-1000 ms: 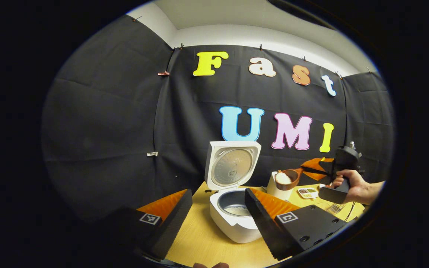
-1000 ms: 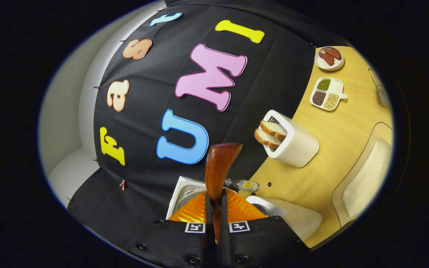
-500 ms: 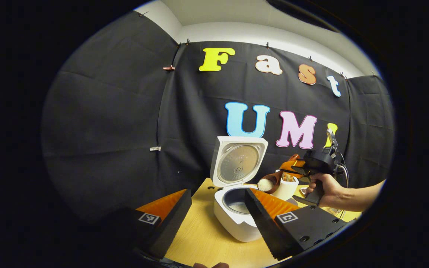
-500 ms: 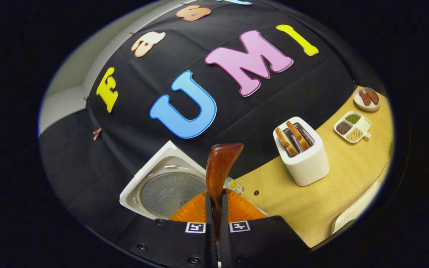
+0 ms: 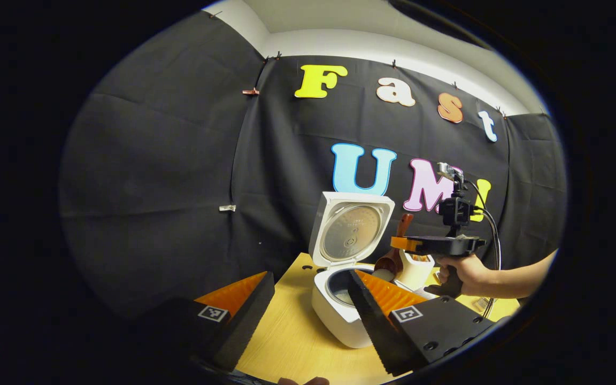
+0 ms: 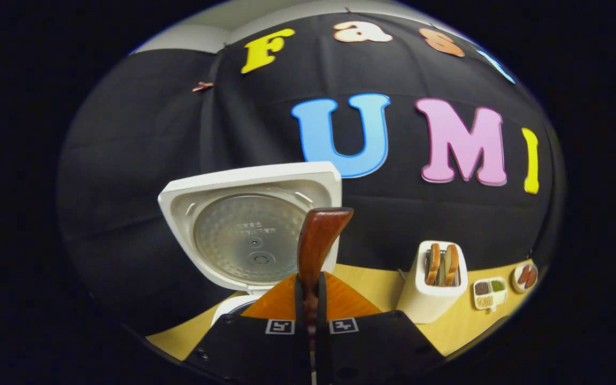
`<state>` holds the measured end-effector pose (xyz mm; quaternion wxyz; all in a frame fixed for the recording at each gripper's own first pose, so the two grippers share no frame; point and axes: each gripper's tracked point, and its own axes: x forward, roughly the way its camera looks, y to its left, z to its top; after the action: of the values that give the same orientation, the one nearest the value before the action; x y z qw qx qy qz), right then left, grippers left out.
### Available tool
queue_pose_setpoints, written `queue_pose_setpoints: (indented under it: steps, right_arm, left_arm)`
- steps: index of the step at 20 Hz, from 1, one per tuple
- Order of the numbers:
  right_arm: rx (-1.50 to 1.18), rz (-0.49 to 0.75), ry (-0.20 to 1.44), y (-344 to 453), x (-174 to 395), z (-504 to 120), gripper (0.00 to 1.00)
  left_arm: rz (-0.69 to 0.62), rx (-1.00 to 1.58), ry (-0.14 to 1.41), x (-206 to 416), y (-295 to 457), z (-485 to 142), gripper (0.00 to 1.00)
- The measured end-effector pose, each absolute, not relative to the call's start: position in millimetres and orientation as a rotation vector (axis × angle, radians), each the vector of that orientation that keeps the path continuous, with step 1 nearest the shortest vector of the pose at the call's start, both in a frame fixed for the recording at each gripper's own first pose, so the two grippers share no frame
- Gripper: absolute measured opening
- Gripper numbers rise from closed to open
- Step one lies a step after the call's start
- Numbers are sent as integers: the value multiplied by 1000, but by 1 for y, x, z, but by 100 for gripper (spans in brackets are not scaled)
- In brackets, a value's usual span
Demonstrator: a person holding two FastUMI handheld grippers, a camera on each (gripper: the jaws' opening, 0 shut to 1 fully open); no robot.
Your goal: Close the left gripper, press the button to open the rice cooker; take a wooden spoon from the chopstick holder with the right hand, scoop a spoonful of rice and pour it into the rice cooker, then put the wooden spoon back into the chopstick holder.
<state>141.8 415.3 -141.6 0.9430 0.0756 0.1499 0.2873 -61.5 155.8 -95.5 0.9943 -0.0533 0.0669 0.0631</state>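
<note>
The white rice cooker (image 5: 340, 321) stands on the wooden table (image 5: 292, 347) with its lid (image 5: 352, 232) raised. My left gripper (image 5: 308, 315) is open and held back from the cooker, nothing in it. A hand holds my right gripper (image 5: 436, 245) level, just right of the pot. That gripper (image 6: 310, 299) is shut on the wooden spoon (image 6: 316, 246), whose handle end sticks up past the fingers. In the left gripper view the wooden spoon (image 5: 391, 262) is tipped, bowl down over the pot's right rim, a bit of white rice at its mouth. The open lid (image 6: 249, 224) faces the right gripper.
A white toaster (image 6: 436, 289) with bread slices stands right of the cooker. Farther right lie a compartment dish (image 6: 487, 293) of grains and a small plate (image 6: 524, 275). The black booth wall runs close behind the cooker.
My right gripper has moved left toward the cooker and rolled, turning the spoon from level with its heap of rice to bowl down over the pot. The left gripper has barely shifted.
</note>
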Motion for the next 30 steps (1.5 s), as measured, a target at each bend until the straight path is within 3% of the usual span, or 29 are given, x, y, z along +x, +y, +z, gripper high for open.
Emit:
queue_pose_setpoints:
  steps: [8, 12, 15, 21, 30]
  right_arm:
    - [-249, 776, 95, 453, 94, -123, 8]
    - [-390, 802, 9, 459, 75, -117, 8]
    - [-279, 796, 87, 456, 78, -120, 8]
    - [166, 667, 290, 413, 104, -102, 8]
    - [595, 510, 251, 294, 109, -39, 8]
  left_arm:
    - [118, -114, 127, -71, 153, -92, 95]
    - [118, -116, 123, -81, 153, -91, 97]
    - [122, -114, 121, -89, 151, -89, 95]
    - [107, -113, 110, -103, 141, -86, 95]
    - [79, -100, 86, -107, 119, -73, 95]
